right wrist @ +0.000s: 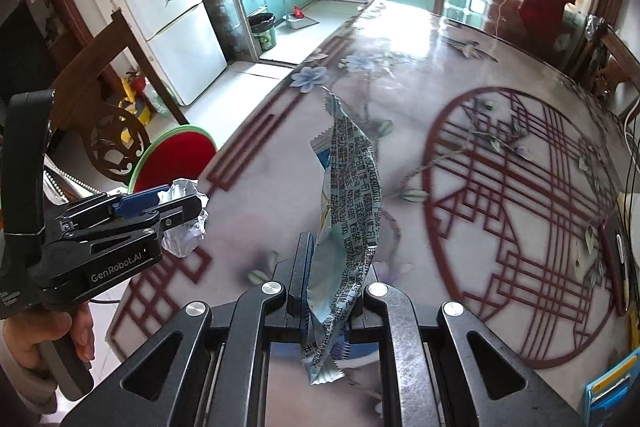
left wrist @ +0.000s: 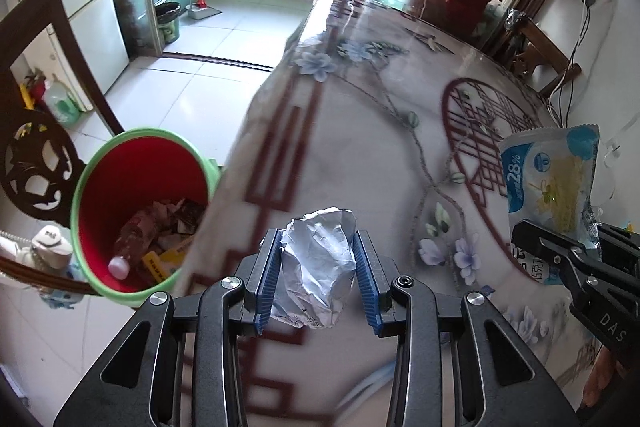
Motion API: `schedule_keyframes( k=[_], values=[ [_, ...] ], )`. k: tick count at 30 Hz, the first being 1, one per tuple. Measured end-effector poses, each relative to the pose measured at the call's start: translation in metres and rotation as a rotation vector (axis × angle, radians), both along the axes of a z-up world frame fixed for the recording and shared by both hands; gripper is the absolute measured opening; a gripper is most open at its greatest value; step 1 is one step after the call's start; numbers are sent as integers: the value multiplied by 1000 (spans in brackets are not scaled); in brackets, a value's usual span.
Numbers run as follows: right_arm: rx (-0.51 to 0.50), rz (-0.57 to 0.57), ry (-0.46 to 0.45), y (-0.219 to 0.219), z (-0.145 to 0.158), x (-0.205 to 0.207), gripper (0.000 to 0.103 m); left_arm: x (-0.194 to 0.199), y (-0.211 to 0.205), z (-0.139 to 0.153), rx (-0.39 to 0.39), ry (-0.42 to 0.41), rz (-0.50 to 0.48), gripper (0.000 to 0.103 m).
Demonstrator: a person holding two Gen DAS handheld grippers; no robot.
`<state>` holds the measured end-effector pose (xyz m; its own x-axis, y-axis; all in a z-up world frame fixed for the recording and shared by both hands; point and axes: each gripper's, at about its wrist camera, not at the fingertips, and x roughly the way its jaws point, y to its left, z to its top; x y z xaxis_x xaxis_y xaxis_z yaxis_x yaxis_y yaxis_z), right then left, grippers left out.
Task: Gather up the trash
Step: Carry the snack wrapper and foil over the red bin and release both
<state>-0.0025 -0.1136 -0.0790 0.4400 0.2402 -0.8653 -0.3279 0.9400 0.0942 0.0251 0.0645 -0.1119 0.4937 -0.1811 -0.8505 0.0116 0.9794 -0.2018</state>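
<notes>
My left gripper (left wrist: 317,247) is shut on a crumpled white paper ball (left wrist: 320,267) and holds it above the table's left edge; it also shows in the right wrist view (right wrist: 182,205) with the paper ball (right wrist: 186,227). My right gripper (right wrist: 334,267) is shut on a blue and white snack wrapper (right wrist: 348,211), which stands upright above the table; the wrapper also shows in the left wrist view (left wrist: 550,183), held by the right gripper (left wrist: 572,247). A red bin with a green rim (left wrist: 140,211) stands on the floor left of the table, with trash inside.
The table (right wrist: 500,187) has a glossy cloth with flowers and a red lattice circle. A dark carved wooden chair (left wrist: 36,155) stands by the bin. A phone (right wrist: 618,259) and a blue item (right wrist: 612,391) lie at the table's right edge. A fridge (right wrist: 160,7) and kitchen lie beyond.
</notes>
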Motion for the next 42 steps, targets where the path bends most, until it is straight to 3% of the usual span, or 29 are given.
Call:
schedule_keyframes(
  k=[27,42],
  values=[
    [-6,81,-20,161,2,4,9,-1,155,-6,7,5,94,35],
    [-26,118,-24,217,-3,32,9,20,196,-30,27,48,101,35]
  ],
)
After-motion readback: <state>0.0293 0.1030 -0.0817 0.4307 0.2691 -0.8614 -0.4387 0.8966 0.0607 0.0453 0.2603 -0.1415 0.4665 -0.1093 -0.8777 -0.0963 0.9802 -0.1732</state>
